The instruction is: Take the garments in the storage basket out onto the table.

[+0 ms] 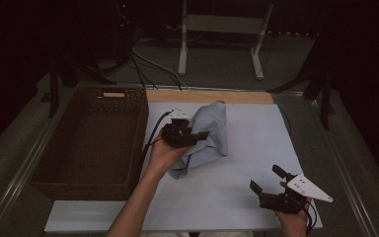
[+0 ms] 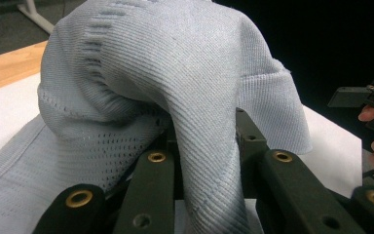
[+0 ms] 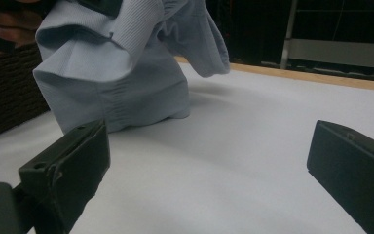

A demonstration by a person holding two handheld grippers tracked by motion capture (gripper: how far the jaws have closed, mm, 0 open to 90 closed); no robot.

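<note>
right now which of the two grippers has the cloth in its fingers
The left gripper, beside the brown wicker basket: its fingers are shut on the pale blue knitted cloth. The right gripper sits open over bare white table, apart from the cloth.

**Colours & patterns on the desk**

Garment [image 1: 207, 136]: pale blue-grey knit w/ fine ribbing, plus a band of small mesh holes; cuff edges ribbed the same shade; basket [image 1: 96, 143]: dark brown wicker weave, small tan tag on far rim; desk [image 1: 237, 177]: white sheet on top, light wood strip along far edge; left hand-held gripper [image 1: 201, 135]: black, w/ brass-coloured rivets on the linkage, white part on top; right hand-held gripper [image 1: 267, 179]: black jaws, light grey three-cornered plate w/ dark dots; background dark, grey floor, whitish frame legs.
</note>
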